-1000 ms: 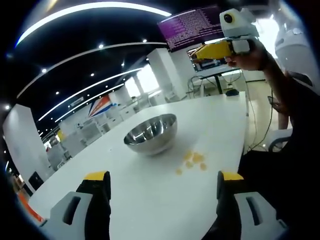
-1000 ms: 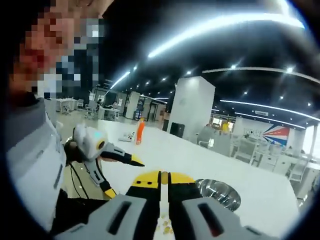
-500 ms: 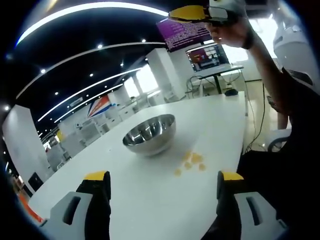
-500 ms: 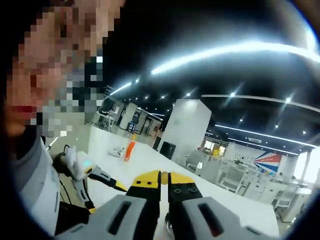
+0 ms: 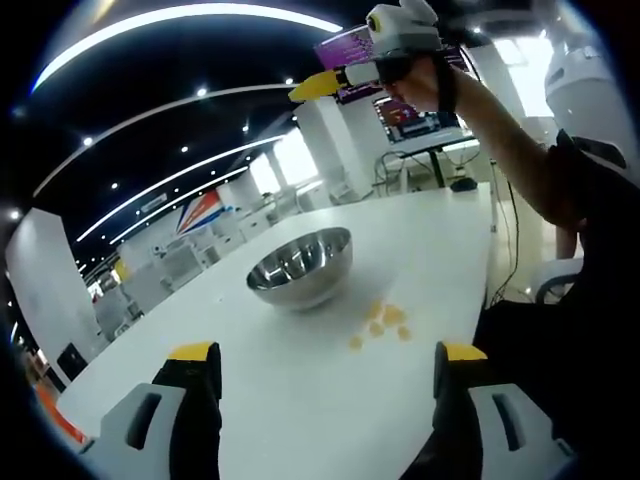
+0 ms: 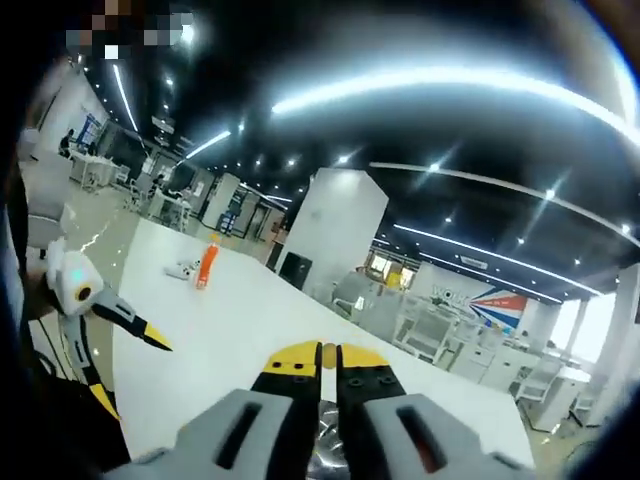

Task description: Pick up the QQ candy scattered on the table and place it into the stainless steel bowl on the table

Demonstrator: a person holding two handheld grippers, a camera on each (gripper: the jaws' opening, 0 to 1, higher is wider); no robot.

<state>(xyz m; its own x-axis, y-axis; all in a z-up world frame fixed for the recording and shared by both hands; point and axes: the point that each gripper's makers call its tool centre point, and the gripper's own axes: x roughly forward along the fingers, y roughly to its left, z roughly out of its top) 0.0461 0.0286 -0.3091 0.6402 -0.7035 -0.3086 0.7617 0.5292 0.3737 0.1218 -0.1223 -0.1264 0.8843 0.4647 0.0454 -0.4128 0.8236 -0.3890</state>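
Fingertips (image 5: 195, 352) of our left gripper (image 5: 325, 352), yellow at the ends, stand wide apart at the bottom of the left gripper view and hold nothing. On the white table (image 5: 300, 400) ahead of them the QQ candy (image 5: 383, 324) lies as a small loose group of yellow pieces, at about 1 o'clock from the gap between the jaws and well apart from both tips. The stainless steel bowl (image 5: 300, 266) stands upright just beyond the candy, at about 11 o'clock from it, near but not touching.

At 1 o'clock, high in the same view, a hand (image 5: 415, 80) holds the right gripper (image 5: 310, 88) in the air above the table — its yellow tips look pressed together there.

In the right gripper view the two jaws of this gripper meet with only a thin slit between them, and we see nothing clamped. The rim of the bowl shows just behind them. At 9 o'clock the left gripper appears with its jaws spread. An orange bottle (image 6: 206, 266) stands far off on the table at 10 o'clock.

A purple screen (image 5: 350, 50) with white text hangs in the room — we cannot read the writing.
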